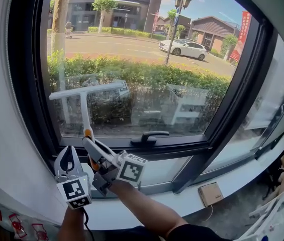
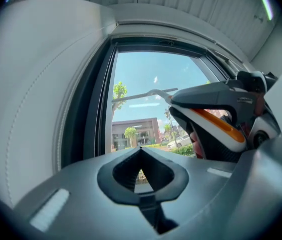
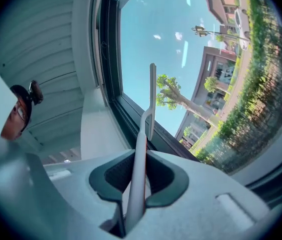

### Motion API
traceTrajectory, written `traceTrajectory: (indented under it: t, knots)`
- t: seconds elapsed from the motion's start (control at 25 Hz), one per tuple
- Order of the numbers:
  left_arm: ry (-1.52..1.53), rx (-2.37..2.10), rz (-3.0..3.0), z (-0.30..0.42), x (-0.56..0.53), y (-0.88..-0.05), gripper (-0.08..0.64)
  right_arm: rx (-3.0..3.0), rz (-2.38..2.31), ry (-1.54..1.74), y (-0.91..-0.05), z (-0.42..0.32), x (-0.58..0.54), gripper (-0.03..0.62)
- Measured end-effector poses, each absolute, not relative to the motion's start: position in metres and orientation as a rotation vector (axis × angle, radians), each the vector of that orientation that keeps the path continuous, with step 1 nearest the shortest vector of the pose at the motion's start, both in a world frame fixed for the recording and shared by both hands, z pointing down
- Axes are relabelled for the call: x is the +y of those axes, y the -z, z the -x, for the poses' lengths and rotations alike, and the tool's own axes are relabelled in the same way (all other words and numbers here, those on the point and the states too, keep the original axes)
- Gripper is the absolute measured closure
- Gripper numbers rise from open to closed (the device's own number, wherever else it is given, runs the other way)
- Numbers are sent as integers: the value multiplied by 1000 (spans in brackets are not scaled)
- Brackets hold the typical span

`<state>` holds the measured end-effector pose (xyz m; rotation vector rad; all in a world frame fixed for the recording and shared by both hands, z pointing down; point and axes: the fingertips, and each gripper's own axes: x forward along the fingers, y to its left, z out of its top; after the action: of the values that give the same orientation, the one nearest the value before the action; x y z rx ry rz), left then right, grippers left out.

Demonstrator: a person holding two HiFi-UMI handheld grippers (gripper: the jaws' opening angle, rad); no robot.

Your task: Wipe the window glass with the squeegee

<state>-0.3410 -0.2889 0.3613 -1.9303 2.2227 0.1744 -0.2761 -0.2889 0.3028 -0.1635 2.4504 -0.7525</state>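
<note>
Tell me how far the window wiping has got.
Done: the squeegee is picked up, handle clamped in the right gripper. In hand: its blade appears to sit against the lower left of the window glass; the left gripper is shut and empty. Left: the rest of the pane; no wiped tracks show.

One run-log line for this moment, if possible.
right gripper: shut on squeegee | blade: at window glass, lower left | left gripper: shut, empty
</note>
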Motion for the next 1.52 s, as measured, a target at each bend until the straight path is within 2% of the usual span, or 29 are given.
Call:
traceTrajectory:
  t: [0.4, 0.68, 1.16, 1.32, 1.52]
  knots:
    - [-169, 1907, 1772, 290, -300, -216, 541, 2401, 56, 419, -146, 207, -316, 546]
    - [-258, 1858, 1714, 275, -288, -162, 540, 2381, 40, 431, -120, 196, -330, 546]
    - [-209, 1898, 1709, 277, -297, -165, 541, 2365, 29, 538, -132, 201, -345, 546]
    - [-141, 1889, 1752, 269, -300, -211, 541, 2349, 24, 606, -158, 206, -342, 546]
    - [-82, 1983, 1943, 246, -310, -306, 541, 2328, 40, 742, -231, 194, -332, 546]
